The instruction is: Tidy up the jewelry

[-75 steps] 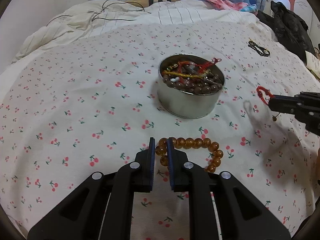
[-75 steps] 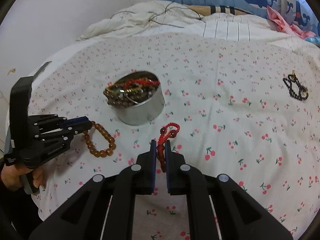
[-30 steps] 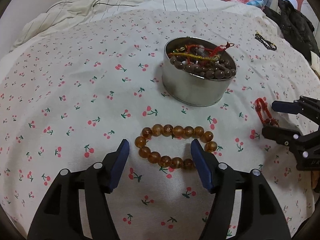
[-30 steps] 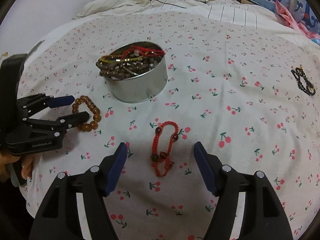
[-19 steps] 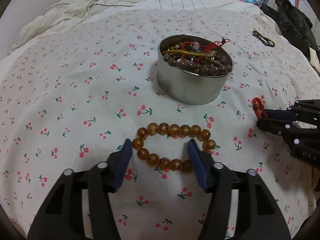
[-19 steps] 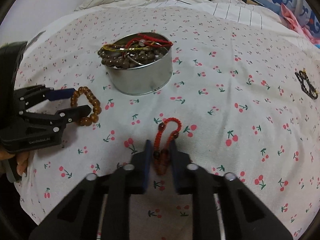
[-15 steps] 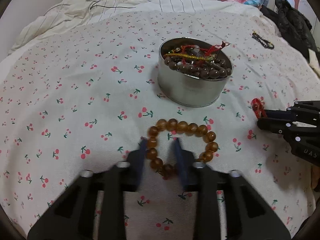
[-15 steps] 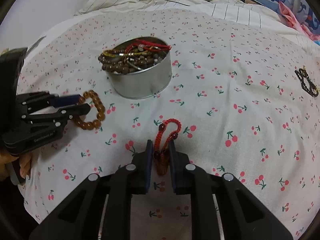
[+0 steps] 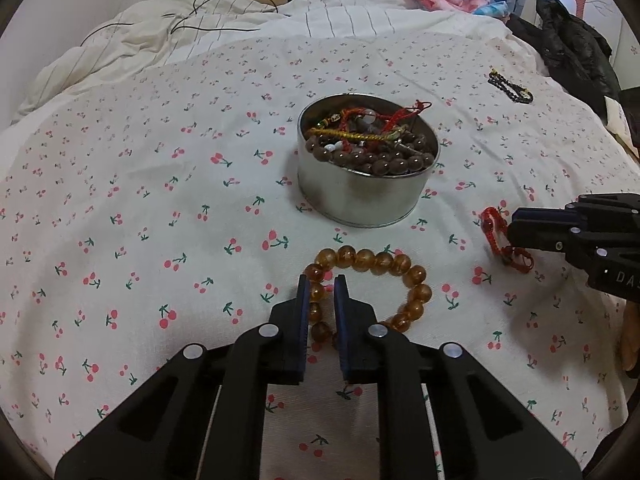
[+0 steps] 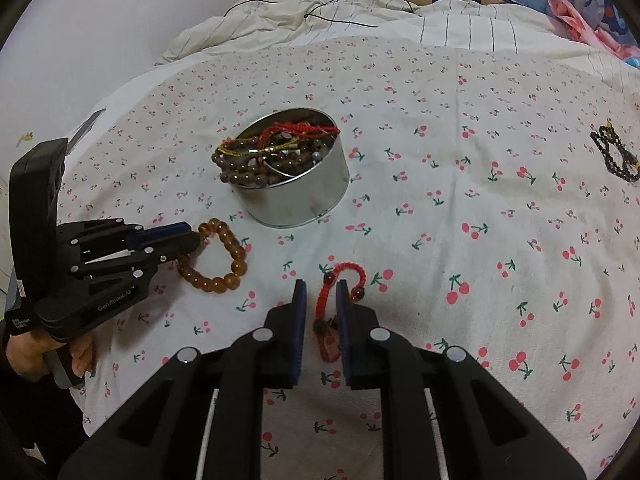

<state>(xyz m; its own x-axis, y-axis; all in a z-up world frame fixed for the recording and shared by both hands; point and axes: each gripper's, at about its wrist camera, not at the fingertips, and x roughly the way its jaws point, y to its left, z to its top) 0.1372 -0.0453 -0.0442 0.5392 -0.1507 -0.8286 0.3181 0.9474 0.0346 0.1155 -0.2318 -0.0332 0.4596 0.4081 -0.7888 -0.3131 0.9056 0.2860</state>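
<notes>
An amber bead bracelet point(image 9: 376, 258) lies on the cherry-print sheet in front of a round metal tin point(image 9: 360, 200) full of bead strings and red cords. My left gripper point(image 9: 321, 280) has its jaws closing, and the pads press on the bracelet's left side. In the right wrist view the same bracelet point(image 10: 224, 280) hangs off the left gripper point(image 10: 192, 236), left of the tin point(image 10: 304, 200). A red cord bracelet point(image 10: 356, 270) runs between the pads of my right gripper point(image 10: 321, 284), which is shut on it. From the left wrist view, the red bracelet point(image 9: 490, 224) sits at the right gripper point(image 9: 510, 228).
A black bead bracelet point(image 9: 510, 88) lies far right on the sheet, also in the right wrist view point(image 10: 614, 156). A dark garment point(image 9: 572, 40) is piled at the bed's right edge. Rumpled striped bedding with a black cable lies behind. A hand point(image 10: 76, 356) holds the left gripper's handle.
A second ago both grippers stood wide open around their bracelets. Both have since shut on them: the left on the amber beads, the right on the red cord.
</notes>
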